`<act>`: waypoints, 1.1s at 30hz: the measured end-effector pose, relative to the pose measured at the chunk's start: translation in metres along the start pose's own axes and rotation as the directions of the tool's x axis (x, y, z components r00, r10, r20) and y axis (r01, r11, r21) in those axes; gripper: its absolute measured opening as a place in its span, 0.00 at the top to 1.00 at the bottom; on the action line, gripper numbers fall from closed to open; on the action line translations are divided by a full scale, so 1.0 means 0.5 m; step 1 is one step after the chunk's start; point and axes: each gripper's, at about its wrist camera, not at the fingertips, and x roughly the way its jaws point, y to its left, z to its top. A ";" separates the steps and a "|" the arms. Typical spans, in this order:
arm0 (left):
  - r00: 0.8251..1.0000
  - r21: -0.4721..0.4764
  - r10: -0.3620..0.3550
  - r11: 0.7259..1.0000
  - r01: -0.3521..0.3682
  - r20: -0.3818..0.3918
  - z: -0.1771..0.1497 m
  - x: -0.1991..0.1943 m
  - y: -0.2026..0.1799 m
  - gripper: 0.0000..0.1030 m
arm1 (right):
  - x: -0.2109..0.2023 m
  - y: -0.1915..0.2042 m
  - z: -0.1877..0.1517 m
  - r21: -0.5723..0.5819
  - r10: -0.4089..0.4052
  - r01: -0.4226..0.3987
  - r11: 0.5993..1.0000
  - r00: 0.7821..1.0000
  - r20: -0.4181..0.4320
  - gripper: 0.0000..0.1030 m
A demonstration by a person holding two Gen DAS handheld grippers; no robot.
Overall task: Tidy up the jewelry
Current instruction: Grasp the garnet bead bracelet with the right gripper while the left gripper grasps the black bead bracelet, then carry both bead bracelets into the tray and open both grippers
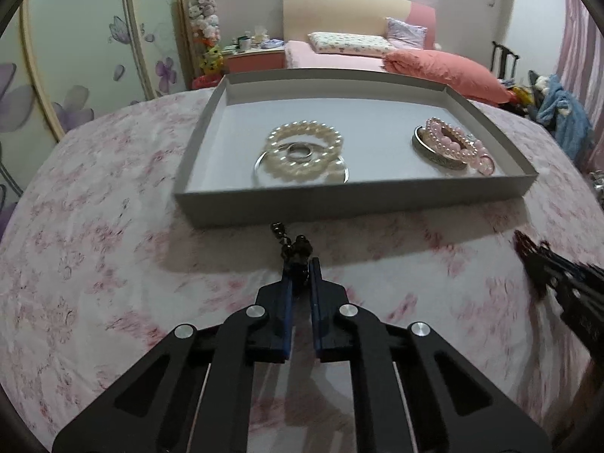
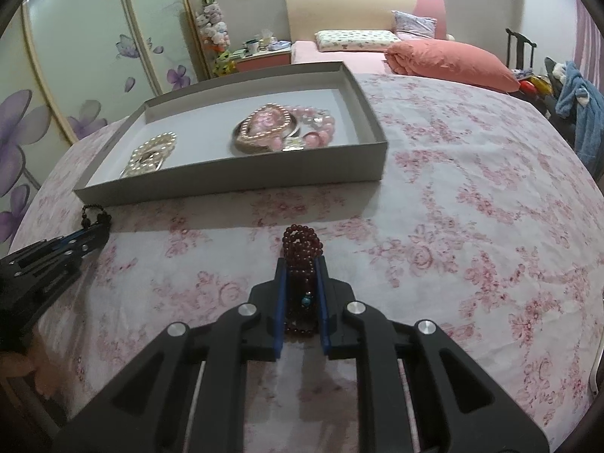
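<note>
Your work surface is a table [image 2: 472,173] under a pink floral cloth, and most of it lies bare: broad open room to the right of the tray and a clear strip along its near wall, where both tools sit. The grey cardboard tray [image 1: 339,198] stands toward the far side, its low walls upright all round; the near wall is the edge just ahead of your left tool.

Inside the tray, a white pearl bracelet [image 1: 305,139] lies over a thin metal bangle at the left, with a silver ring in its middle. At the right, pink bead bracelets [image 1: 458,147] rest on a wider metal bangle, close to the right wall.

Your left tool [image 1: 301,270] points down at a slant toward the cloth just short of the tray's near wall, pinched narrow on a black bead strand [image 1: 292,245] whose end pokes out past the tips. Your right tool [image 2: 301,275] slants down likewise, well to the right, clamped on a dark red bead bracelet [image 2: 301,243] that loops beyond the fingertips.
</note>
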 end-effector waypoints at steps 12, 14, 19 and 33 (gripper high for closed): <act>0.999 0.034 -0.042 0.999 0.042 0.000 -0.017 -0.011 0.021 0.74 | 0.002 0.020 -0.002 -0.033 -0.010 0.010 0.999 1.000 0.002 0.85; 0.999 0.037 -0.035 0.999 0.035 -0.001 -0.017 -0.010 0.019 0.74 | 0.002 0.019 -0.002 -0.032 -0.009 0.009 0.999 1.000 0.002 0.85; 1.000 0.042 -0.024 0.999 0.024 -0.002 -0.018 -0.008 0.016 0.74 | 0.002 0.020 -0.003 -0.034 -0.012 0.012 0.999 1.000 0.001 0.85; 1.000 0.005 -0.003 1.000 0.003 -0.001 -0.016 -0.006 0.028 0.87 | 0.004 0.019 -0.004 -0.036 -0.017 0.018 0.999 1.000 0.001 0.85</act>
